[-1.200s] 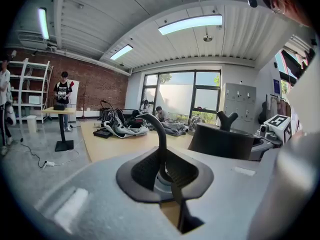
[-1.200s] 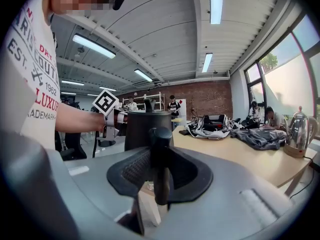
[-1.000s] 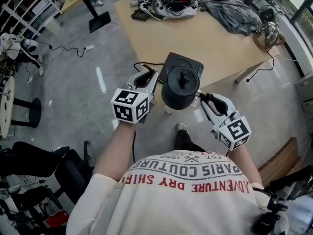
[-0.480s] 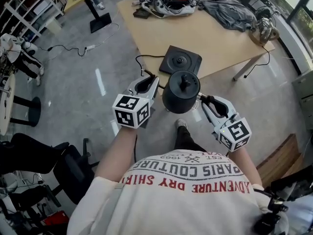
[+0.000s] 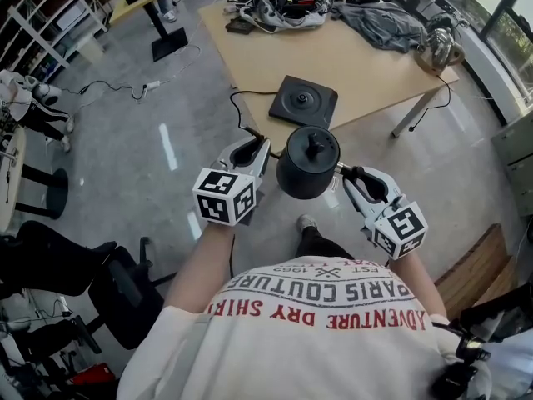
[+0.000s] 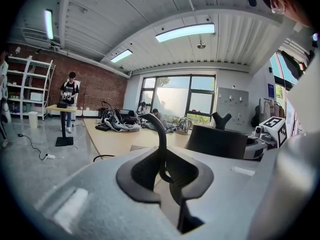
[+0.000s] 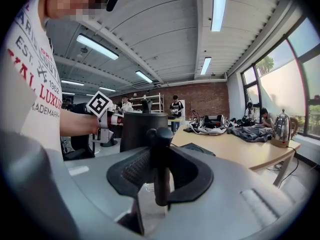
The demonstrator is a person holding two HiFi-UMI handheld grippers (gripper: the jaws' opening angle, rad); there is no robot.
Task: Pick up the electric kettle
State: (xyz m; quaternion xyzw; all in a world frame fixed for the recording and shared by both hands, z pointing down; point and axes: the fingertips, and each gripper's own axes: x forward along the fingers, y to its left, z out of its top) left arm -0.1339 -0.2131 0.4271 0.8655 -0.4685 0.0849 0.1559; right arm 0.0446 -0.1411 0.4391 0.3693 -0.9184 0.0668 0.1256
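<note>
Over the floor [image 5: 150, 140], just off the tabletop [image 5: 375, 65] edge, the black cylindrical kettle [image 5: 308, 163] hangs between both grippers, likely to keep it level: left gripper [image 5: 256, 150] fingers narrow, pinching a thin curved strip [image 6: 161, 139] on its side; right gripper [image 5: 350, 176] fingers wide around a thick rounded post [image 7: 159, 154]. Its flat square base [image 5: 303, 102] sits bare behind

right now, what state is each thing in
kettle, lifted clear of its base, upright, lid on, held between both grippers
base, flat on the table, nothing on it, cord attached
left gripper, shut on the kettle's thin curved spout
right gripper, shut on the kettle's handle
</note>
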